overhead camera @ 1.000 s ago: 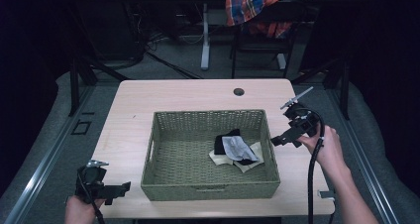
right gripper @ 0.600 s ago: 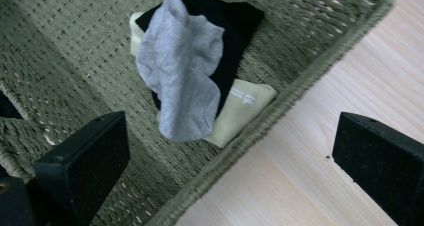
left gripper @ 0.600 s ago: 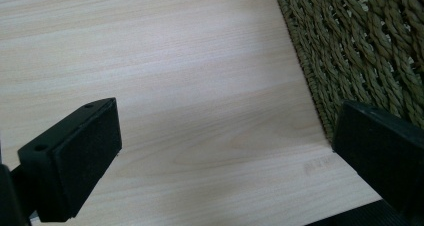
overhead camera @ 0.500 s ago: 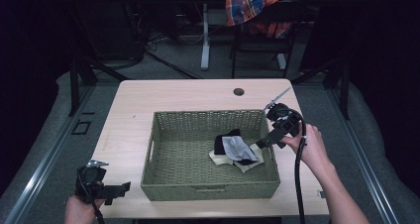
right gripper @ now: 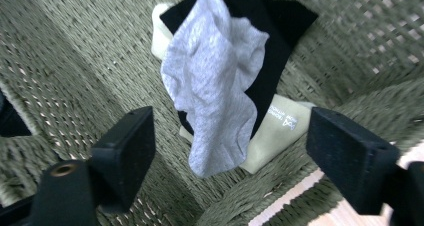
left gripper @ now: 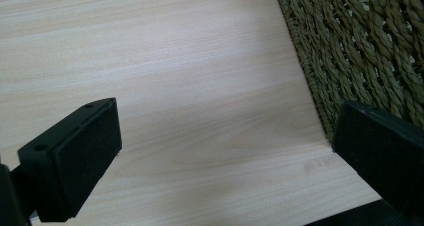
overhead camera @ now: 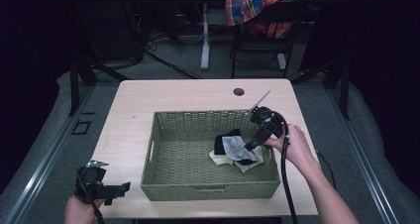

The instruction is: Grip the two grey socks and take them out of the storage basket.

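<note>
Two grippers are held over a pale wooden tabletop (overhead camera: 198,97). At the near left corner, the left gripper (overhead camera: 101,188) is held low above the bare wood just beside the outer wall of a green woven basket (overhead camera: 163,187); its fingers (left gripper: 80,158) are spread wide with nothing between them. In the right half of the basket a small pile of cloth is seen: a grey cloth (right gripper: 212,81) is draped over a black cloth (right gripper: 272,31), and a cream cloth (right gripper: 272,131) with a small label lies beneath. The right gripper (overhead camera: 253,140) is held at the basket's right rim, pointed down at the pile, its fingers (right gripper: 125,153) wide apart and not touching the cloth.
</note>
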A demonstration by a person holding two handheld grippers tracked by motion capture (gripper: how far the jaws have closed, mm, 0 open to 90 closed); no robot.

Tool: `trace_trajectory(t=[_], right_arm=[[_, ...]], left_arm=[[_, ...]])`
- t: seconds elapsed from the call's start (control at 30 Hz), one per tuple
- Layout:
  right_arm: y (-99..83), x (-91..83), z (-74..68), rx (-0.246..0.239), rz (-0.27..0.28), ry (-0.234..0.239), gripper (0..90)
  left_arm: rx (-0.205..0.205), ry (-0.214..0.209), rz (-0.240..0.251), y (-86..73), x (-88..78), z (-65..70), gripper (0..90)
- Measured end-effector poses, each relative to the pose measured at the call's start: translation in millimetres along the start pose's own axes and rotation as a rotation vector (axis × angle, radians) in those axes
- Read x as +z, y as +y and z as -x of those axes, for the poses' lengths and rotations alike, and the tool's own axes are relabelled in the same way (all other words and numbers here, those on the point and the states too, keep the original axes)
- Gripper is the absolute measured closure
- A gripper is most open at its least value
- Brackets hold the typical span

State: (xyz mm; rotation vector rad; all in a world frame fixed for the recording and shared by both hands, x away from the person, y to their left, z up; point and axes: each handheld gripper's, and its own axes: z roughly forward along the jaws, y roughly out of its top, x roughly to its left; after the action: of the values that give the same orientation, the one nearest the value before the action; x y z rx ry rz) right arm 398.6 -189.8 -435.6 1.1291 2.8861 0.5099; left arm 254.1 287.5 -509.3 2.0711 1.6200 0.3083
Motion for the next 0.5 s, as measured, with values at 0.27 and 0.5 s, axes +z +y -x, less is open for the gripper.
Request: trace_trajectory(t=[0.27,0.5], right_arm=[[2.2,16.2,-6.1,-0.018,-0.05,0.014,43.0],[3.0,26.7,-8.1,-0.011,-0.078,0.0,55.4]], left_arm=[[0.0,-0.001,-0.001,0.1,-0.1,0.4,0.0],[0.002,-0.004,-0.002,0.2,0.2,0.4,0.0]])
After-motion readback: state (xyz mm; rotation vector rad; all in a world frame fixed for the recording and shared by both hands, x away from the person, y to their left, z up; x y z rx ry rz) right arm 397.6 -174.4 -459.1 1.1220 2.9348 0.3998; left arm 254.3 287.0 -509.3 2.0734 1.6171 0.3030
